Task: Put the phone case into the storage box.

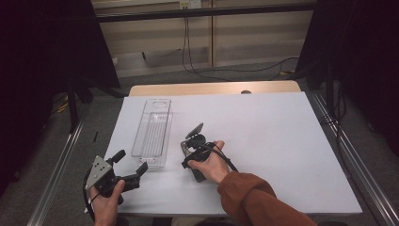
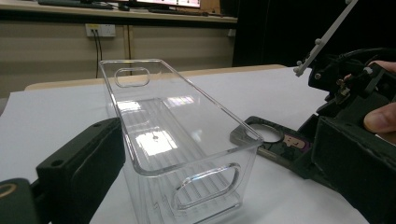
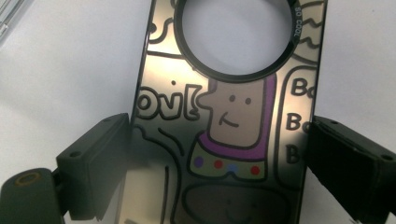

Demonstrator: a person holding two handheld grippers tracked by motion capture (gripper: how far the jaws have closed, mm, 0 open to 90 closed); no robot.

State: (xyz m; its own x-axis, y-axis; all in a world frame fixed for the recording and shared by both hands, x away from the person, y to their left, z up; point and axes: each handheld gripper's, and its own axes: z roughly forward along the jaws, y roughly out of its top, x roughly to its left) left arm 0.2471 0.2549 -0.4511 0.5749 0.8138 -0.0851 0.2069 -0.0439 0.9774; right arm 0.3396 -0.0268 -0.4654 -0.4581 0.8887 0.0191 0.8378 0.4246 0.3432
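Straddling the phone case with my right gripper

My right gripper [image 1: 192,151] sits low over a phone case [image 3: 224,140] that lies flat on the white table [image 1: 282,141], just right of the near end of the clear bin [image 1: 153,134]. In the right gripper view its long axis runs straight away from me between my two jaws, with the round camera cutout [image 3: 236,32] at the far end and the cartoon figure [image 3: 231,133] printed upright along it. The jaws stand at either long edge of the case; whether they already press on it I cannot tell. In the left gripper view the case [image 2: 273,140] lies beside the bin's [image 2: 173,135] near right corner, its cutout end pointing toward the bin.

My left gripper [image 1: 129,167] hangs at the table's near left edge, jaws spread wide and holding nothing, aimed at the bin's near short wall. The bin's long axis runs away from me, slightly tilted to the right.
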